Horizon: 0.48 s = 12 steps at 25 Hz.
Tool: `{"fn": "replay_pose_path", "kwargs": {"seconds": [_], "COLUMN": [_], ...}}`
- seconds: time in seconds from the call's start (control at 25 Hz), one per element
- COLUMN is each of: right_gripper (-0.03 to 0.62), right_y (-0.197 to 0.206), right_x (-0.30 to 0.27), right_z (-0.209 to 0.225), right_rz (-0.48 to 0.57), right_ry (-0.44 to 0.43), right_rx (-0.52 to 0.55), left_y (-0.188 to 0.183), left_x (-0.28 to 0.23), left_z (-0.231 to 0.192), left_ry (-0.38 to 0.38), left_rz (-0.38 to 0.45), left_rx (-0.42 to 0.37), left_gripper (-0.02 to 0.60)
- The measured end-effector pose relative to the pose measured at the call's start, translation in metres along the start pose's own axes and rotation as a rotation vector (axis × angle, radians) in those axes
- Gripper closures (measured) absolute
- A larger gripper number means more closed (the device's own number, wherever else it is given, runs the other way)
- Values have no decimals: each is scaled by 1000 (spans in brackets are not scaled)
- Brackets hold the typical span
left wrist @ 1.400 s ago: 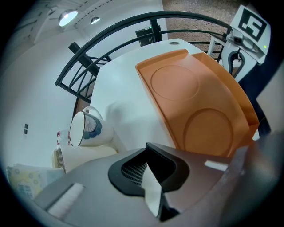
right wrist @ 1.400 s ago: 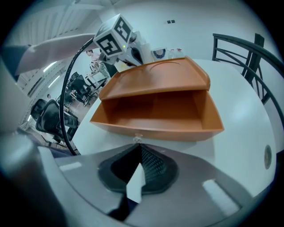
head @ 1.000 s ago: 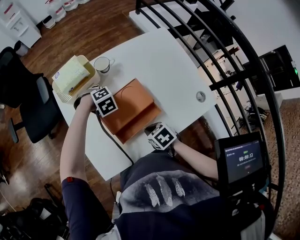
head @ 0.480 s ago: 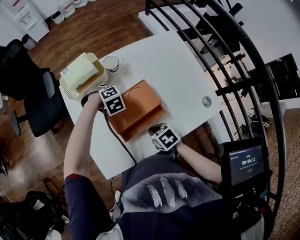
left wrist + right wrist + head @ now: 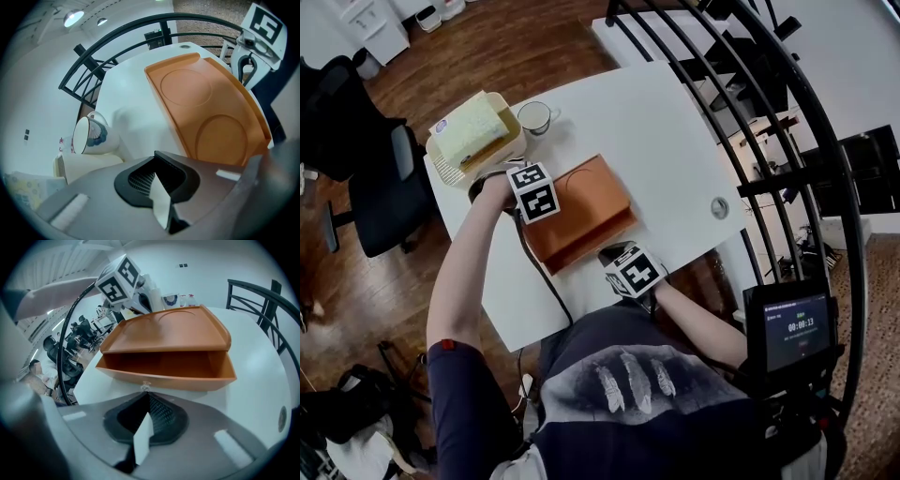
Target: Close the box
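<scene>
Head view: little moved vs 1 s ago. My left gripper [image 5: 534,192] stays at box [image 5: 586,202] back-left, right gripper [image 5: 617,255] at front corner. Lid looks no lower, so closing's not done.
Left gripper view: jaws clenched, empty; lid [image 5: 206,108] ahead, cup [image 5: 89,136] nearby.
Right gripper view: jaws pinched, empty; lid ajar over base [image 5: 164,369]. White table [image 5: 262,362], black railing [image 5: 262,301] behind.

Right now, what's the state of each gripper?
Left gripper: closed, empty, next to the orange box.
Right gripper: closed, empty, facing the orange box's open front.
</scene>
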State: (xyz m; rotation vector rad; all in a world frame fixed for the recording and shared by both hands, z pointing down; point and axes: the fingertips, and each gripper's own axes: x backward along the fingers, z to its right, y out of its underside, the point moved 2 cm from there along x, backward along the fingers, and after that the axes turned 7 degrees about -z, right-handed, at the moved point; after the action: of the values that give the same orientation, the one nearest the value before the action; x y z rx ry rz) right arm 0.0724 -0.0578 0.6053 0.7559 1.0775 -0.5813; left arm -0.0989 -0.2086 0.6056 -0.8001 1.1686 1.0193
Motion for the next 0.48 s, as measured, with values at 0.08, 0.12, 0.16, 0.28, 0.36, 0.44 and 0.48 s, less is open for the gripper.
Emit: {"fn": "replay_pose_path", "kwargs": {"seconds": [0.08,0.12,0.16,0.28,0.36,0.44,0.48], "right_gripper": [589,589,589,589,589,589,589], "right_y": [-1,-2,-2,-3,-4,-5,-6], "right_x": [0,1,1,1,1,0,0], "right_z": [0,0,-1,-1,-2,-1,-1], "right_rz": [0,0,-1,-2,-4,-5,-6], "right_ry": [1,1,2,1,1,1,1], "right_rx": [2,3,4,6,8,11,12], "left_y": [0,0,0,0,0,1,1], "left_x": [1,1,1,2,3,2,1], "left_z": [1,1,1,1,1,1,1], "left_ry": [0,-1,-1,1,2,3,4], "left_rz": [-3,-4,-5,-3,-2,-3,-3], "left_rx": [-6,-8,-9,-6,-6,-8,-9], "left_gripper": [568,568,568,568,568,568,568]}}
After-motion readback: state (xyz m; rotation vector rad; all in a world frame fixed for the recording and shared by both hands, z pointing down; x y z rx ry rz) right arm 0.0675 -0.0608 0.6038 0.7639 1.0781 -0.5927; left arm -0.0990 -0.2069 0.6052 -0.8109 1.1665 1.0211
